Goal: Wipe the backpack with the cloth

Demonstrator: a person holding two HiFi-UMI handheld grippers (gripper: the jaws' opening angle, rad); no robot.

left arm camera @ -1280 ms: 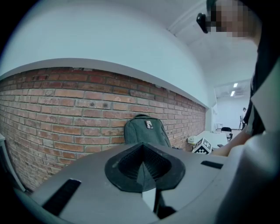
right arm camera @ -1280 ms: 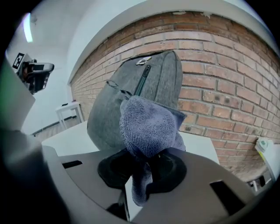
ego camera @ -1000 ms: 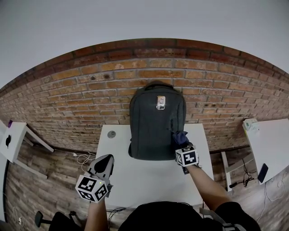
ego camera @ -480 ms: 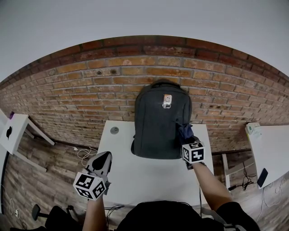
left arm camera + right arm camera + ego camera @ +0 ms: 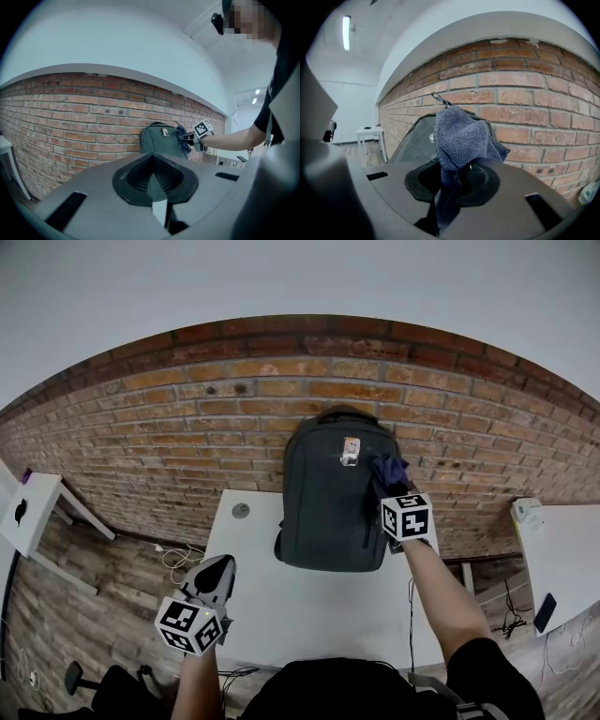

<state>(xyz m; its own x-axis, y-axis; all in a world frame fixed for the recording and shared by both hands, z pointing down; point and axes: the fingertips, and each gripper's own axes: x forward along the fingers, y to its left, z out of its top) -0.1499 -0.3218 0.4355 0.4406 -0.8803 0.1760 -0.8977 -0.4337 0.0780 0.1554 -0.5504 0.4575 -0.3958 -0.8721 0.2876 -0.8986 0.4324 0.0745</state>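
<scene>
Backpack (image 5: 330, 502) stands on the tabletop (image 5: 309, 601) against the wall (image 5: 187, 418). The cloth (image 5: 389, 469), clamped in the right gripper's (image 5: 392, 487) jaws, has climbed its right side toward the top, so wiping looks under way. Left gripper (image 5: 214, 579) hangs back, jaws together, empty.

The cloth (image 5: 459, 136) bunches over the right gripper (image 5: 457, 176), so its jaw tips are buried in the folds and any contact with the backpack (image 5: 415, 138) behind cannot be made out — the bag's upper right part is covered too. In the left gripper view, the body of the left gripper (image 5: 152, 180) hides the backpack's base. The label (image 5: 350, 451) on the bag's front is too small to read, and a small round thing (image 5: 241, 510) on the table (image 5: 309, 606) is too small to identify. A white side table (image 5: 28, 521) is cut off by the head view's left edge — the dark item (image 5: 19, 510) on it cannot be identified.
</scene>
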